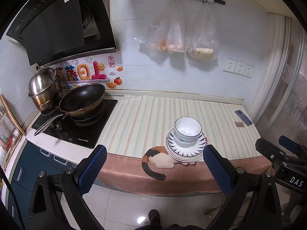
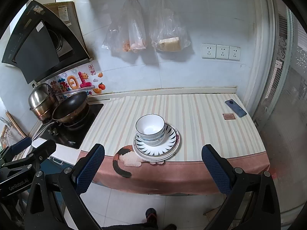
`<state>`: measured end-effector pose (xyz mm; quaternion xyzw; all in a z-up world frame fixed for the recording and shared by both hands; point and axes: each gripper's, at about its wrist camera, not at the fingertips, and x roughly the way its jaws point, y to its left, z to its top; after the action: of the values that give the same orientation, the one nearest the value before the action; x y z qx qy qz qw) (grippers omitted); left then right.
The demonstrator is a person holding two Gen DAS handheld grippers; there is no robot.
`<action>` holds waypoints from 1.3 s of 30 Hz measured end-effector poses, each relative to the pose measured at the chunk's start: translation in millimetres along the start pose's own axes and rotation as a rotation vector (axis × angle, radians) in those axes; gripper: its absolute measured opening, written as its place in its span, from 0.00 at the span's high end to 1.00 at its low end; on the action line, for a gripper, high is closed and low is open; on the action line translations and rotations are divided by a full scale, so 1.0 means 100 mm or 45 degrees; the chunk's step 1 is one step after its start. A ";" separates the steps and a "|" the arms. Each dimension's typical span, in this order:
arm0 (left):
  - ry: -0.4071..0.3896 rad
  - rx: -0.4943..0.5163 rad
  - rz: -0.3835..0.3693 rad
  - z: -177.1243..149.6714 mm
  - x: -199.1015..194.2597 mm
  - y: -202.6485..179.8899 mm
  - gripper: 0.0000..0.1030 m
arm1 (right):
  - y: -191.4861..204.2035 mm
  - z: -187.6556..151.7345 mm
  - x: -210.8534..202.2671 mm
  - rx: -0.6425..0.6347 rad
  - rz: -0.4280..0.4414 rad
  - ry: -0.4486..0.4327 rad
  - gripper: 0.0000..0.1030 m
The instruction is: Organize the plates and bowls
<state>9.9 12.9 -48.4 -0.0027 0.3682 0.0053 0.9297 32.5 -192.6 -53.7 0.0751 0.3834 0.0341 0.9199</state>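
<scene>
Stacked white bowls with dark rims (image 1: pixel 187 129) (image 2: pixel 150 127) sit nested on a stack of plates (image 1: pixel 197 149) (image 2: pixel 170 143); the top plate has a black petal pattern. The stack stands near the front edge of the striped counter mat (image 1: pixel 144 118) (image 2: pixel 201 124). My left gripper (image 1: pixel 154 159) is open and empty, held back over the floor in front of the counter. My right gripper (image 2: pixel 153 158) is open and empty too, level with the front edge. Each gripper shows at the side of the other's view.
A black wok (image 1: pixel 82 99) (image 2: pixel 70 105) and a steel pot (image 1: pixel 45 88) (image 2: pixel 41 100) sit on the stove at the left. A phone (image 1: pixel 243 117) (image 2: pixel 235 108) and a small brown card (image 2: pixel 228 116) lie at the right. Bags (image 2: pixel 167 38) hang on the wall.
</scene>
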 end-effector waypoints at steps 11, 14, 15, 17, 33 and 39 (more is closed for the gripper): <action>0.002 0.013 -0.013 0.02 0.03 0.02 0.00 | -0.01 0.00 0.01 -0.003 -0.003 0.004 0.00; 0.002 0.009 -0.017 0.02 0.03 0.01 0.00 | -0.01 -0.01 0.01 -0.005 -0.004 0.002 0.00; 0.002 0.011 -0.016 0.02 0.03 0.01 0.00 | -0.01 -0.01 0.01 -0.006 -0.005 0.001 0.00; 0.002 0.011 -0.019 0.03 0.04 0.02 0.00 | -0.01 -0.01 0.00 -0.006 -0.006 0.001 0.00; 0.005 0.010 -0.021 0.03 0.02 -0.03 0.00 | -0.09 -0.01 -0.02 -0.011 -0.006 0.013 0.00; 0.010 0.013 -0.020 0.03 0.01 -0.05 0.00 | -0.11 -0.02 -0.01 -0.011 -0.006 0.015 0.00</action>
<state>12.8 7.7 -47.5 -0.0009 0.3720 -0.0040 0.9282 30.6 -202.8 -56.6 0.0699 0.3887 0.0339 0.9181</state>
